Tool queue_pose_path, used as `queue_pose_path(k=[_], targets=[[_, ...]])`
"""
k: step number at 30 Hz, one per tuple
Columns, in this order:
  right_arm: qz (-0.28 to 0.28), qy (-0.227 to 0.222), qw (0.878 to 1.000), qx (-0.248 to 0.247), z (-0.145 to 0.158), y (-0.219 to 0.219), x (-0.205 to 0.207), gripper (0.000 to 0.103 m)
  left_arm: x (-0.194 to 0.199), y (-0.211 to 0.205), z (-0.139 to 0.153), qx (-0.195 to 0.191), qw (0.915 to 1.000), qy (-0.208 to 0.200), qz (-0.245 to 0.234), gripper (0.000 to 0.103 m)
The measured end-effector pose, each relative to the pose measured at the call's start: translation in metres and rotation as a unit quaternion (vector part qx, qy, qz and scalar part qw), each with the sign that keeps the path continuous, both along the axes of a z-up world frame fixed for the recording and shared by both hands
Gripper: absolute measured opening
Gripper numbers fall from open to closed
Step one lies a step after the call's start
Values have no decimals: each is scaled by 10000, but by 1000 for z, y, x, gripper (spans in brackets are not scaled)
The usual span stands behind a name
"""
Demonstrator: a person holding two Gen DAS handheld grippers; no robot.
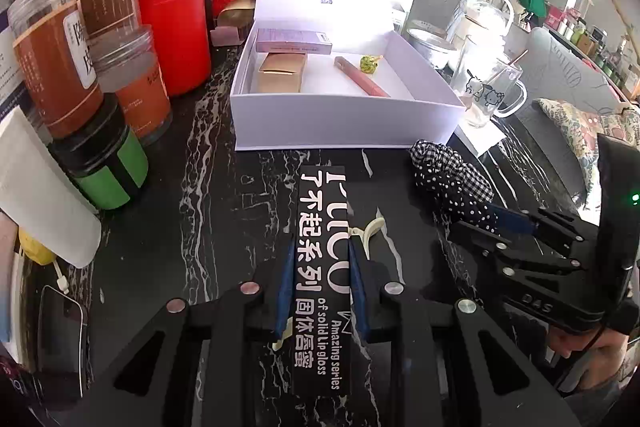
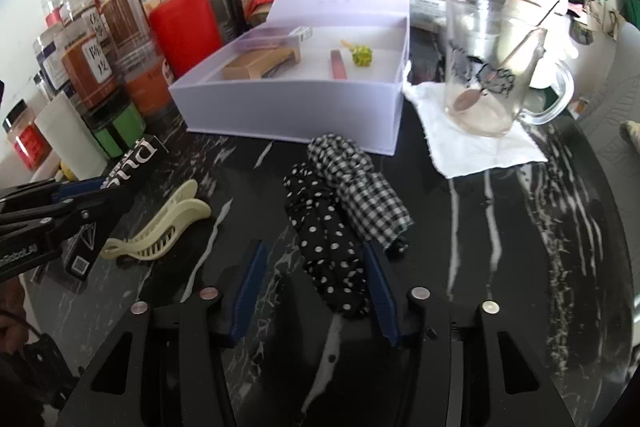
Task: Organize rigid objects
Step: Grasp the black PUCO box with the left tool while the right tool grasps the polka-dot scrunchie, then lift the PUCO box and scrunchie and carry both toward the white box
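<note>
My left gripper (image 1: pixel 320 247) is shut on a long black lip-gloss box (image 1: pixel 320 267), held over the black marble table; it also shows in the right wrist view (image 2: pixel 132 163). A cream hair clip (image 2: pixel 160 231) lies just beside it. The open white box (image 1: pixel 344 123) ahead holds a purple carton (image 1: pixel 294 41), a gold carton (image 1: pixel 280 73), a pink stick (image 1: pixel 360 77) and a small green trinket (image 1: pixel 369 63). My right gripper (image 2: pixel 314 255) is open, its jaws around polka-dot and gingham scrunchies (image 2: pixel 344 211) lying on the table.
Jars, a red canister (image 1: pixel 174 35) and a green tin (image 1: pixel 104 167) stand along the left. A glass mug (image 2: pixel 492 67) on a white cloth stands right of the box. A phone (image 1: pixel 60 331) lies at near left.
</note>
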State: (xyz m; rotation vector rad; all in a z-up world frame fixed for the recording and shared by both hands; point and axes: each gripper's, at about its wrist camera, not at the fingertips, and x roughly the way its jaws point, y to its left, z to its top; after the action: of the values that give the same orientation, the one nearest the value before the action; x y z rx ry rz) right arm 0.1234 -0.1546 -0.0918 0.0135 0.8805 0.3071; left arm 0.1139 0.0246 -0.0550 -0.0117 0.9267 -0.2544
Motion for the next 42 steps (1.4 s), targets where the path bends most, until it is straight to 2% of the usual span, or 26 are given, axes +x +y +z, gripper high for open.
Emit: queue_pose_path(k=[4, 6, 9, 19, 42], targets=[[10, -20, 9999, -123, -3, 5, 2, 32, 0, 2, -4, -28, 10000, 68, 33, 25], [9, -5, 10000, -77, -3, 4, 2, 21, -1, 3, -5, -23, 10000, 79, 44, 25], [1, -56, 9999, -98, -2, 3, -2, 18, -3, 4, -6, -15, 10000, 74, 57, 25], [-58, -217, 9997, 28, 12, 2, -23, 17, -22, 6, -6, -108, 9999, 37, 67, 25], [-412, -864, 9953, 107, 58, -8, -122, 17, -90, -5, 30, -335, 9979, -435, -333, 25]])
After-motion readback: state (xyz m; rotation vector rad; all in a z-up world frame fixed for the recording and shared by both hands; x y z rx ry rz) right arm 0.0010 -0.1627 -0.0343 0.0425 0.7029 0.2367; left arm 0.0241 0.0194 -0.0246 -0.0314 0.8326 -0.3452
